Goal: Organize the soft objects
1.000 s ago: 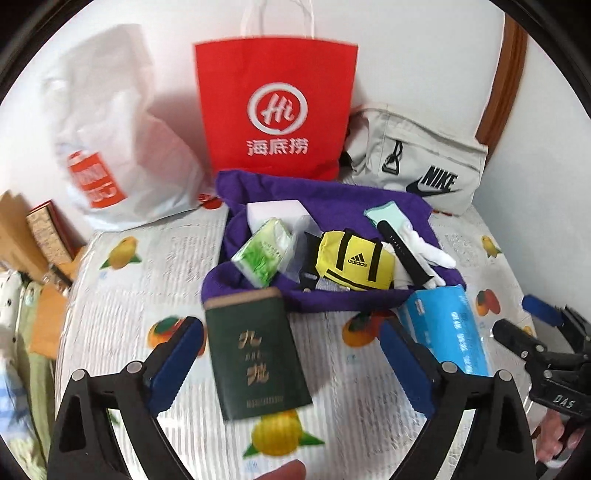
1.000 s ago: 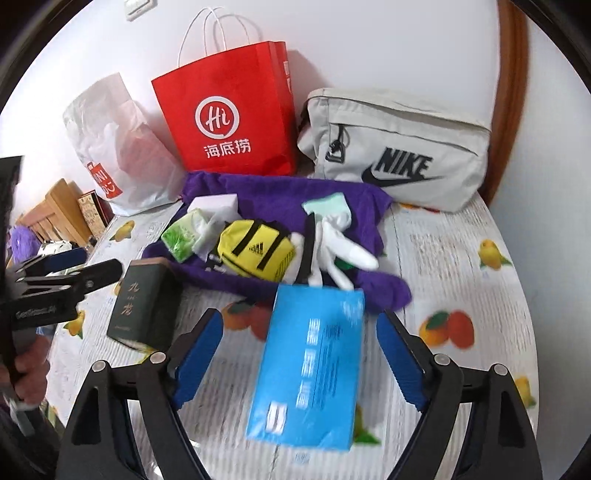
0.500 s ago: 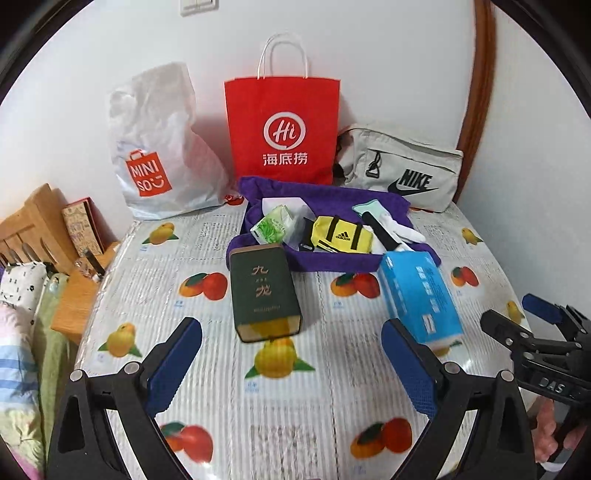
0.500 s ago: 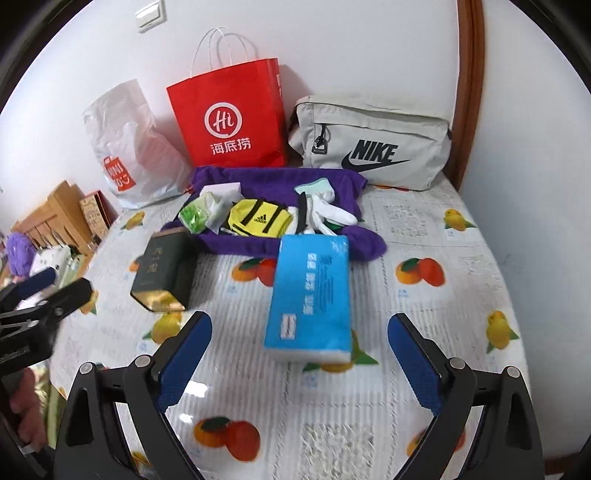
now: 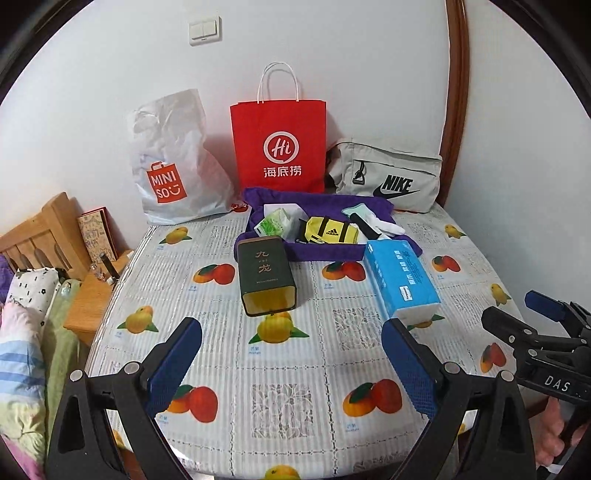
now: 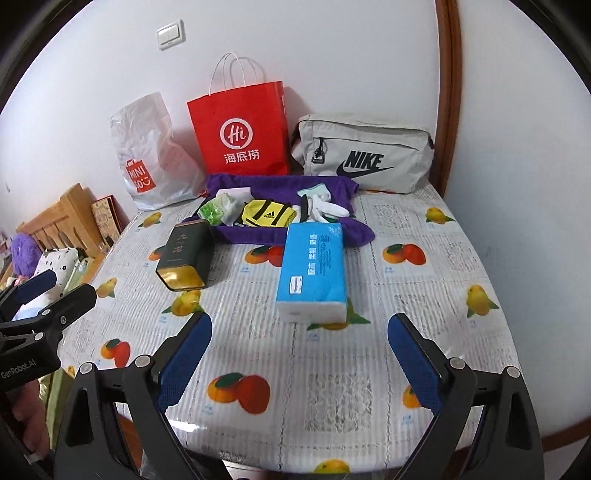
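Soft objects [image 5: 332,230] lay heaped on the purple cloth [image 5: 325,254] at the table's far side; sorting looked unsettled. Both grippers, left [image 5: 291,365] and right [image 6: 301,363], hovered near, jaws apart, empty.

Wooden headboard [image 5: 35,236], wall switch [image 5: 205,31] (white), fruit-print tablecloth [image 5: 295,369].

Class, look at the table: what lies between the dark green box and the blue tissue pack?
Nothing: only bare fruit-print tablecloth separates the dark green box from the blue tissue pack, clearest in the right wrist view.
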